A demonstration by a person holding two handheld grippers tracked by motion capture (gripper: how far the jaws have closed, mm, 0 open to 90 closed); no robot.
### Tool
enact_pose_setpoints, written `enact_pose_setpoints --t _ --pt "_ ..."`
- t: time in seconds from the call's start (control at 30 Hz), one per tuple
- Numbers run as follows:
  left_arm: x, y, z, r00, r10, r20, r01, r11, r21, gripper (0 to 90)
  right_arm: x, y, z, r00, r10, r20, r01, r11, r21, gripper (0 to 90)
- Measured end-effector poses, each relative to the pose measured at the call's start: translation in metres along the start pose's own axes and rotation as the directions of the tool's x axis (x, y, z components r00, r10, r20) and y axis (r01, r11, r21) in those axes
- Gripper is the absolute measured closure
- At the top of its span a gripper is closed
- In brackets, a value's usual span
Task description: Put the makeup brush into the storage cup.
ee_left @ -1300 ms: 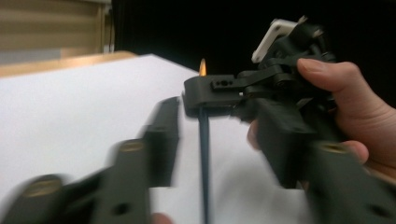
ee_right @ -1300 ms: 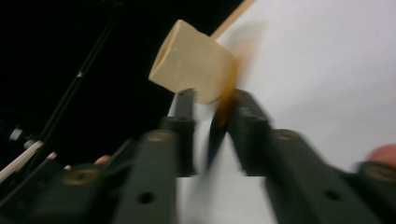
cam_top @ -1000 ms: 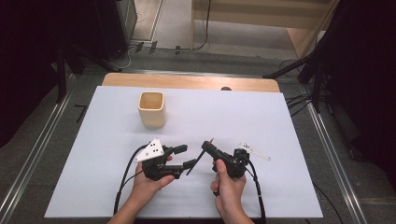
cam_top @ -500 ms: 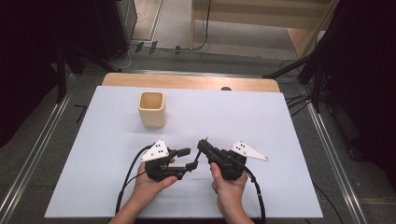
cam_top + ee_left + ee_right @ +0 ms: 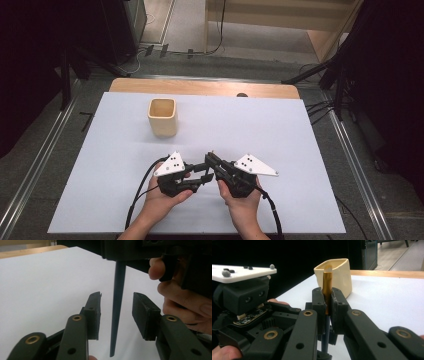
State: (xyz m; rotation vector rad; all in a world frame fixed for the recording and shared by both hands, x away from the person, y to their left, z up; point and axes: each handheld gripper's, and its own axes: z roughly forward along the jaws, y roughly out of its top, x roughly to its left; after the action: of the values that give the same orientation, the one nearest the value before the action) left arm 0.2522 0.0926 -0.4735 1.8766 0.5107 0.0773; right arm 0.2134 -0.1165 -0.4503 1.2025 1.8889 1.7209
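My right gripper [image 5: 327, 298] is shut on a slim brush, its pads pressing on the gold ferrule [image 5: 327, 282]; the pale tip points up and away. The brush's dark tapered handle [image 5: 118, 285] hangs down between the pads [image 5: 93, 312] of my left gripper [image 5: 117, 302]. Those jaws have just been closing, and a gap still shows on each side of the handle. In the high view the left gripper [image 5: 205, 172] and right gripper [image 5: 210, 160] meet tip to tip near the table's front middle.
A cream square cup [image 5: 162, 116] stands upright on the white table sheet [image 5: 280, 130], behind and left of the hands; it also rises behind the brush as the cup [image 5: 340, 275]. A wooden edge [image 5: 200, 87] borders the far side. Cables trail toward the person.
The two hands have come together, the right gripper shifting left and up with the brush. The left jaws have narrowed around the brush handle.
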Motion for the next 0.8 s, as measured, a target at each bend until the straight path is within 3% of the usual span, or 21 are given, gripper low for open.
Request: enact_pose_setpoints --t 0.23,0.3,0.33,0.47,0.6,0.7,0.73,0.8 --pt "-0.002 0.002 0.001 1.0000 -0.002 0.007 0.002 1.0000 0.001 69.3 0.003 -0.001 0.001 0.9998 -0.017 -0.004 0.017 1.000 0.006 84.8" --pt "-0.002 0.001 0.000 0.9999 -0.007 0.007 0.007 1.0000 0.003 73.7 0.003 -0.001 0.001 0.9997 -0.024 -0.002 0.024 1.000 0.009 84.8" --pt "-0.001 0.001 0.000 1.0000 -0.006 0.002 0.006 0.9999 0.009 80.9 0.004 -0.001 0.002 0.9996 -0.026 -0.004 0.026 1.000 0.010 84.7" --pt "0.000 0.002 -0.002 0.9999 -0.009 -0.010 0.009 0.9999 0.011 84.0 0.004 -0.001 0.002 0.9994 -0.033 -0.008 0.033 0.999 0.011 81.8" --pt "0.003 0.002 -0.005 0.9994 -0.022 -0.028 0.022 0.9998 -0.002 84.2 0.001 -0.001 0.001 0.9993 -0.027 -0.026 0.027 1.000 -0.011 54.2" --pt "0.006 0.002 -0.008 0.9990 -0.023 -0.038 0.023 0.9997 -0.001 84.2 -0.006 0.000 -0.003 0.9995 -0.027 0.019 0.027 1.000 -0.008 27.9" --pt "0.006 0.002 -0.009 0.9989 -0.026 -0.040 0.025 0.9997 -0.008 84.2 -0.006 0.000 -0.003 0.9995 -0.027 0.019 0.027 1.000 -0.008 27.9" --pt "0.008 0.002 -0.010 0.9986 -0.026 -0.046 0.026 0.9996 -0.011 84.3 -0.011 0.000 -0.006 0.9992 -0.029 0.029 0.029 1.000 -0.010 18.9"
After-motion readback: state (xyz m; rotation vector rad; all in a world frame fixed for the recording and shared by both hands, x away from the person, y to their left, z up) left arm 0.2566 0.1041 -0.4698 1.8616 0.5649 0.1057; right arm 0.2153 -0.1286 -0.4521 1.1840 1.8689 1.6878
